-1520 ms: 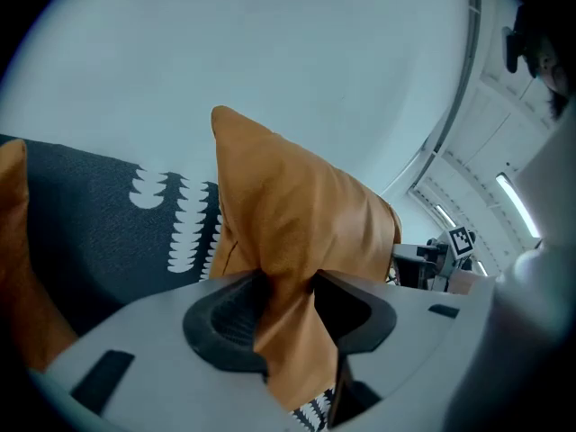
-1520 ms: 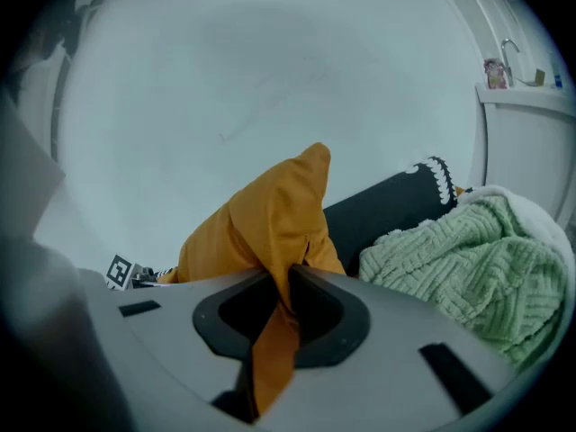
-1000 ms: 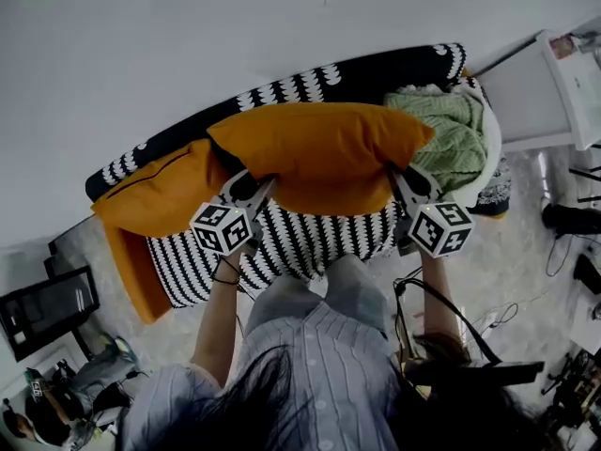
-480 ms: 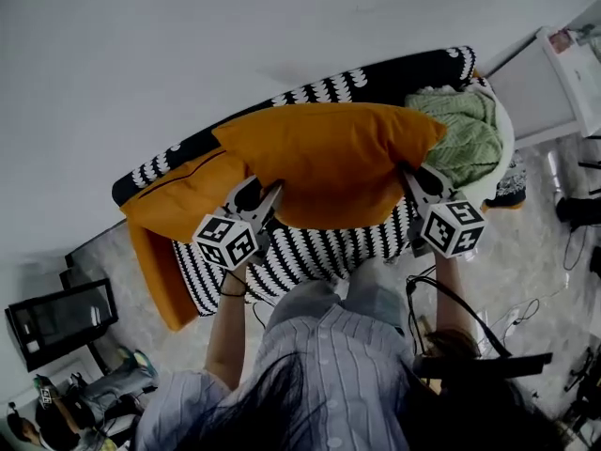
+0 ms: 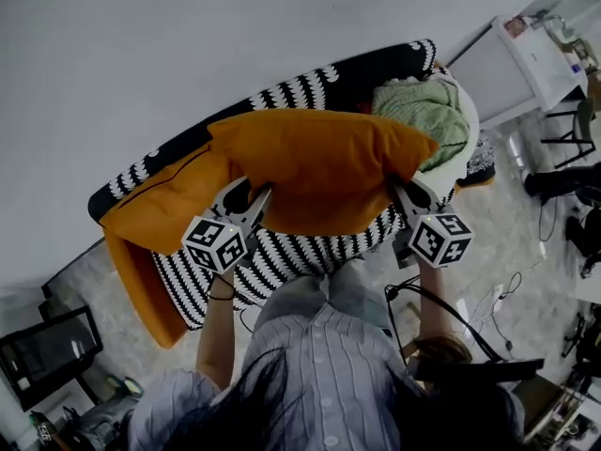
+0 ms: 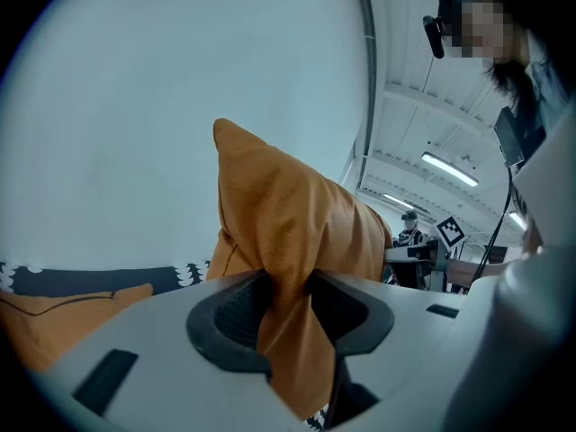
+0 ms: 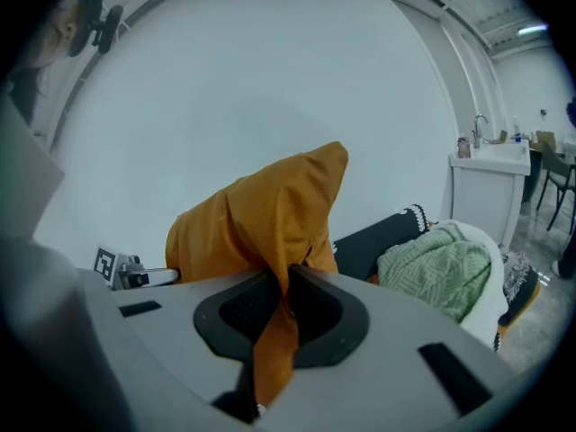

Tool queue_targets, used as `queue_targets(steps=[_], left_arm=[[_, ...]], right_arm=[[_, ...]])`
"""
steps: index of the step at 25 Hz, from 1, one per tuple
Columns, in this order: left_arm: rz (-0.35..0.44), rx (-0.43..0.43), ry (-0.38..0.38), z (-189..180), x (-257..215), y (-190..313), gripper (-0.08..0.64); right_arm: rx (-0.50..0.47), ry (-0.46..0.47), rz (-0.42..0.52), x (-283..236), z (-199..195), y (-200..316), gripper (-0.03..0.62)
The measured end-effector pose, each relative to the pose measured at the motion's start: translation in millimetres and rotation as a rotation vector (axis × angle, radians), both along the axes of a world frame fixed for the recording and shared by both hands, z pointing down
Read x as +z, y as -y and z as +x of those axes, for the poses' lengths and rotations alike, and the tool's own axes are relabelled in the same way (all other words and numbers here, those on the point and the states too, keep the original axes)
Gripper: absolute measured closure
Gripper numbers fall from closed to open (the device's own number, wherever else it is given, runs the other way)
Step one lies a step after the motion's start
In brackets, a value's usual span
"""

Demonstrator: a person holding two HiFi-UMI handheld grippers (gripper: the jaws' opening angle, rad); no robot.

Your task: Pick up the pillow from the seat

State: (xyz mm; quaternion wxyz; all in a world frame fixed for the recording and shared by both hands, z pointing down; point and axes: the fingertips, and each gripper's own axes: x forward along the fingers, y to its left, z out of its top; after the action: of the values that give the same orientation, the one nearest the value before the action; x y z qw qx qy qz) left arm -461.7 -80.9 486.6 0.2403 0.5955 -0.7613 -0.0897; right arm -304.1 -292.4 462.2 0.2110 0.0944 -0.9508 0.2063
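Two grippers share the pillow (image 5: 319,167) between them. The left gripper (image 5: 246,195) is clamped on its lower left corner and the right gripper (image 5: 406,194) on its lower right corner. Each pair of jaws pinches a fold of orange cloth rather than the stuffing. The pillow hangs stretched between them and appears lifted clear of the striped seat (image 5: 291,247), in front of the sofa's back edge. Gripping opposite corners holds this wide, soft thing spread and roughly level — a single pinch would likely let it droop and swing. A second orange cushion (image 5: 160,205) lies at the seat's left end, spilling over that edge. A green blanket (image 5: 427,111) is heaped at the right end. Both sit apart from the jaws, so the lift looks unobstructed — in my judgement the pick-up is nearly done.
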Motion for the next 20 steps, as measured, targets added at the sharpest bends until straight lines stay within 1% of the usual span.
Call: queue_targets(steps=[4,8,12,16,20], left_arm=[[0.019,0.016,0.006,6.5,-9.5,-6.5,0.402],[0.030,0.016,0.020,20.2,-14.7,0.2,0.402],[0.013,0.043,0.050,41.0,-20.5,3.7,0.402],[-0.006,0.077,0.075,60.2,-30.1,3.4,0.402],[-0.008,0.107,0.090,98.2,-37.6,18.7,0.402]], right_arm=[[0.039,0.006,-0.014,-1.2,12.6,-8.7,0.543],[0.054,0.013,-0.033,-0.4,34.9,-7.6,0.543],[0.075,0.021,-0.030,-4.0,61.0,-8.3,0.543],[0.099,0.025,-0.003,-9.9,84.9,-12.2,0.543],[0.130,0.047,-0.006,-16.7,126.2,0.5,0.543]])
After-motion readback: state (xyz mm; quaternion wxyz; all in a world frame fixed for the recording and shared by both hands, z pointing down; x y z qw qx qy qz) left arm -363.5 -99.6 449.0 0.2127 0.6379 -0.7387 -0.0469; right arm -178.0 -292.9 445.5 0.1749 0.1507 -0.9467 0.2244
